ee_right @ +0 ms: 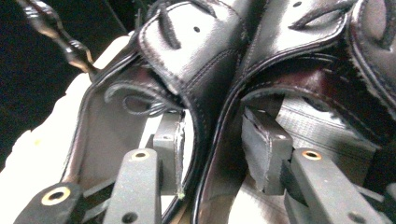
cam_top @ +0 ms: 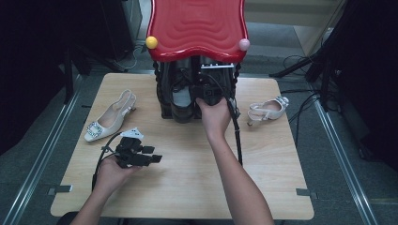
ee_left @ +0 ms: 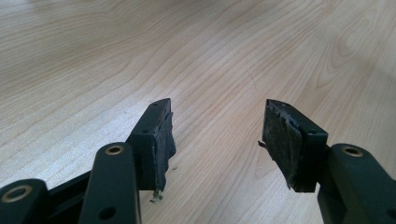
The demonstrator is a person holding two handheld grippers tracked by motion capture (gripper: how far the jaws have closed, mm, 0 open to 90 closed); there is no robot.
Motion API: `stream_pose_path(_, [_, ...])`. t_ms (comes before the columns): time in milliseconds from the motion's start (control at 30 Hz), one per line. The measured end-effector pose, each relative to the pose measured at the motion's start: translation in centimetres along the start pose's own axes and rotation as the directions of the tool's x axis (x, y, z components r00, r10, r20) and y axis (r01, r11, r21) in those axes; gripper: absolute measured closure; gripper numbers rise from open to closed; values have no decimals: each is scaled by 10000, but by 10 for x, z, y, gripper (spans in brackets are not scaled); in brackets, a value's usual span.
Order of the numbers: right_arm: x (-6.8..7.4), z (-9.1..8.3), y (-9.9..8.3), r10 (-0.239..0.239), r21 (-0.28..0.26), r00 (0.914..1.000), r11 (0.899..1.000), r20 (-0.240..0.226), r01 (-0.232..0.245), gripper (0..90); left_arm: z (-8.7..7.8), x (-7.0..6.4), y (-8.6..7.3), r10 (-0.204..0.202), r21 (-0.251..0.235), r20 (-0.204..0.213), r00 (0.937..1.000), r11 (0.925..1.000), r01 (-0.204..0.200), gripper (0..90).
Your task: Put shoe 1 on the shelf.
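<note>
A pair of black leather shoes (cam_top: 182,101) stands under a red-topped rack (cam_top: 197,28) at the back of the wooden table (cam_top: 187,183). My right gripper (cam_top: 206,91) reaches into them. In the right gripper view it (ee_right: 212,126) is open, one jaw inside the left shoe (ee_right: 191,42) and the other inside the right shoe (ee_right: 303,42), with their adjoining walls between the jaws and a thin gap at the left pad (ee_right: 170,149). My left gripper (cam_top: 152,155) hovers low over the front left of the table, open (ee_left: 217,116) and holding nothing.
One white slingback heel with a jewelled buckle (cam_top: 110,117) lies at the table's left, another (cam_top: 267,110) at the right near the rack. The rack's posts carry a yellow ball (cam_top: 151,42) and a pink ball (cam_top: 244,44). Cables trail on the floor to the right.
</note>
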State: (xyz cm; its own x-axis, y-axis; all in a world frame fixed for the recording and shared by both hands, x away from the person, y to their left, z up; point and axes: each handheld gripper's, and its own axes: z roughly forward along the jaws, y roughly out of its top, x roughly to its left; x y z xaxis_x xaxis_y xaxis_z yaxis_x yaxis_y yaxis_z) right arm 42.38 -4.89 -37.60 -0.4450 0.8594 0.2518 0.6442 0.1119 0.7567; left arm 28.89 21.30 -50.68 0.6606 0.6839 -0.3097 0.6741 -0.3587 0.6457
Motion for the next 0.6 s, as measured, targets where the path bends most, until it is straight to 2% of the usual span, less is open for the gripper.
stream_pose_path(133, [2, -7, -3, -494, 307, 9987, 9983, -99, 497, 609, 0, 0, 0, -7, -8, -12, 10000, 10000, 7, 432])
stream_pose_path(167, [1, -8, -3, -491, 317, 9987, 9983, -153, 495, 608, 0, 0, 0, -6, -1, -23, 10000, 10000, 6, 433])
stream_pose_path(367, [-1, -27, -5, -540, 233, 9950, 9982, -837, 561, 603, 0, 0, 0, 8, -2, -77, 10000, 10000, -8, 432])
stream_pose_path(433, [-1, -32, -7, -709, 185, 9923, 9971, -1019, 731, 593, 0, 1, 0, 6, 4, -78, 10000, 10000, -6, 432])
stream_pose_path(500, [-1, -38, -10, -676, 207, 9888, 9973, -1327, 709, 589, 0, 1, 0, -13, -10, -63, 10000, 10000, 13, 433])
stream_pose_path(600, [-4, -45, -15, -828, 465, 9828, 9947, -1650, 916, 615, -1, 1, 0, -38, -52, -114, 9999, 10000, 38, 432])
